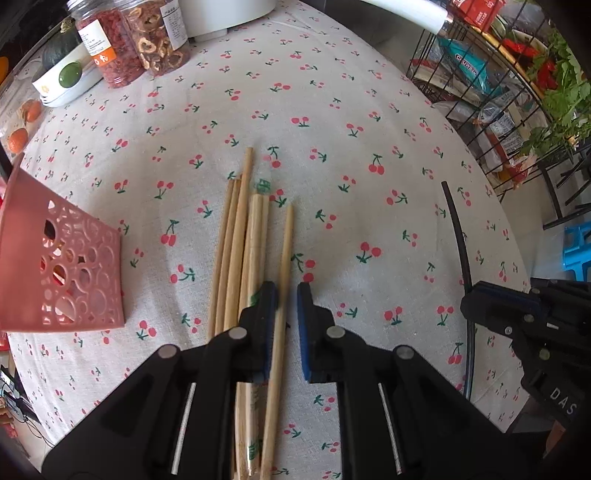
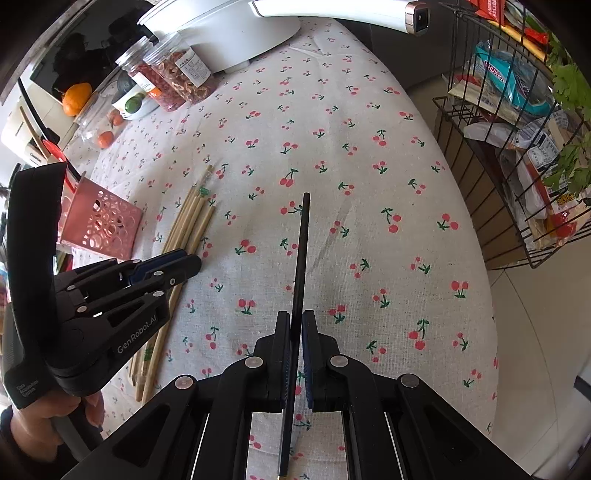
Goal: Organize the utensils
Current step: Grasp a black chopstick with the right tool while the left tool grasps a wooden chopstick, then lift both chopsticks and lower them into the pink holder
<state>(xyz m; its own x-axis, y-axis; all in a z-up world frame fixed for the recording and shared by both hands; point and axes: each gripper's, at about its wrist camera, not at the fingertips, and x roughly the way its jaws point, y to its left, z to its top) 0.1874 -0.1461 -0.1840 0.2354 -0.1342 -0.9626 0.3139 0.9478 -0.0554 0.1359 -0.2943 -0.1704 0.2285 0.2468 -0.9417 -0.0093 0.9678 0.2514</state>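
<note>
Several wooden chopsticks (image 1: 240,251) lie in a bundle on the cherry-print tablecloth (image 1: 369,122); they also show in the right wrist view (image 2: 188,225). My left gripper (image 1: 287,295) is open, its jaws astride the rightmost wooden chopstick (image 1: 282,280). My right gripper (image 2: 296,325) is shut on a black chopstick (image 2: 302,243), which points forward above the cloth; it also shows in the left wrist view (image 1: 460,236). A pink perforated holder (image 1: 55,266) lies on its side at the left.
Jars of dried fruit (image 1: 147,40), a white appliance (image 1: 221,14) and oranges (image 1: 18,140) stand at the table's far side. A black wire rack (image 1: 498,92) with packets and greens stands beyond the right edge. A blue stool (image 1: 578,247) is on the floor.
</note>
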